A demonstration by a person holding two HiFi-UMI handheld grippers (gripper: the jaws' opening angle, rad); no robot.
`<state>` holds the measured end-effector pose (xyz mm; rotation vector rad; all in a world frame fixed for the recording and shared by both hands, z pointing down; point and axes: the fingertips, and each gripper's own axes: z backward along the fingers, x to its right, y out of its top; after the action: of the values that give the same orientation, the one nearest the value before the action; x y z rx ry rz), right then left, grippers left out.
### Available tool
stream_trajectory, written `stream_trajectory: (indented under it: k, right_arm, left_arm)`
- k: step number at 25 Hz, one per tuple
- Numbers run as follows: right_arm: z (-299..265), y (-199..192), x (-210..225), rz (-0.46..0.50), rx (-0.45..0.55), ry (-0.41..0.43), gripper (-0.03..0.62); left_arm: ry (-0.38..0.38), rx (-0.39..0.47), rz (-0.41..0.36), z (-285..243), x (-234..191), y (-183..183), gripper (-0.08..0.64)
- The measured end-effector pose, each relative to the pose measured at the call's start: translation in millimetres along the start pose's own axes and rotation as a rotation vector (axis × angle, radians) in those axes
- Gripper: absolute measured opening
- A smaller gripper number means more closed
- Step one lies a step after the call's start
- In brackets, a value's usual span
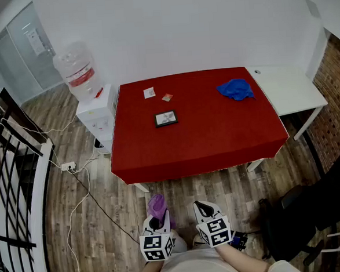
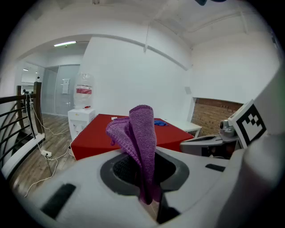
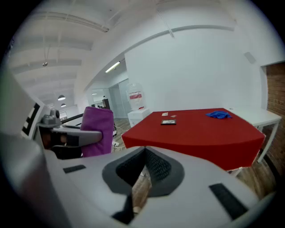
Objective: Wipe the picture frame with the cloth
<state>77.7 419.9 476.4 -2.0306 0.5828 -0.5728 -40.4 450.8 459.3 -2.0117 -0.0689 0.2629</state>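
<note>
A small dark picture frame (image 1: pixel 165 118) lies flat on the red table (image 1: pixel 217 146), left of its middle; the right gripper view shows the frame (image 3: pixel 168 122) far off. My left gripper (image 1: pixel 158 216) is held close to my body, well short of the table, and is shut on a purple cloth (image 1: pixel 157 205). The cloth (image 2: pixel 140 142) stands up from between the jaws in a folded bunch. My right gripper (image 1: pixel 203 208) hangs beside it, shut, with nothing in it; only wood floor shows through the thin slit of the right gripper (image 3: pixel 142 178).
A blue cloth (image 1: pixel 235 89) lies at the table's far right corner, with two small cards (image 1: pixel 149 92) at the far left. A water dispenser (image 1: pixel 92 103) stands left of the table and a white side table (image 1: pixel 288 89) to its right. Black chair (image 1: pixel 314 209), railing (image 1: pixel 10 173) and floor cables (image 1: pixel 75 185) are nearby.
</note>
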Motion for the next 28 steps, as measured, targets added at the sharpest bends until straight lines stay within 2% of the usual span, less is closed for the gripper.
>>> stream_trajectory:
  k: [5,10,20,28]
  right_arm:
    - [-29.6,6.9,15.1,-0.01,-0.007,-0.006,0.005]
    - [-92.5,27.5,45.3,-0.019,-0.011,-0.033,0.005]
    - [-239.4,131.2,89.7,-0.026,-0.007,-0.085,0.005]
    - [-296.1,181.9,119.8,-0.032,-0.002,-0.126,0.005]
  left_arm:
    - [-0.002,-0.013,-0.009,-35.7,-18.2,9.2,0.061]
    - [-0.021,-0.02,-0.019,-102.2,-51.7,26.3,0.061]
    - [-0.093,-0.015,-0.056,-237.3,-144.9,125.1,0.061]
    - [-0.122,-0.027,-0.075,-297.0,-178.9,166.4,0.061]
